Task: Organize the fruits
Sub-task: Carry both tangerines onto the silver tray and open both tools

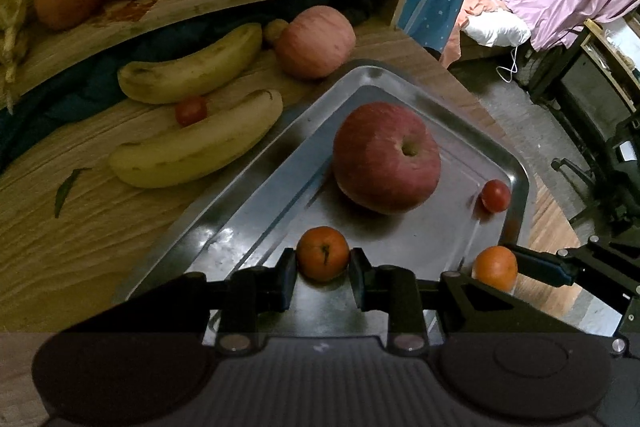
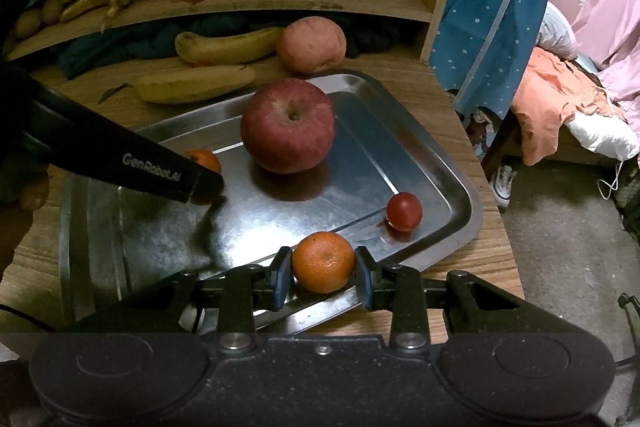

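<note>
Tangerines sit in both my grippers over the steel tray (image 1: pixel 256 183): my left gripper (image 1: pixel 323 267) clamps one tangerine (image 1: pixel 322 253) above the tray floor, my right gripper (image 2: pixel 323 273) grips another tangerine (image 2: pixel 323 261) at the near rim. A red apple (image 2: pixel 287 125) and cherry tomato (image 2: pixel 404 211) rest on the tray

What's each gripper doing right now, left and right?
Left gripper: closed on a small orange, low over the tray.
Right gripper: closed on another orange, at the tray's near edge.
</note>
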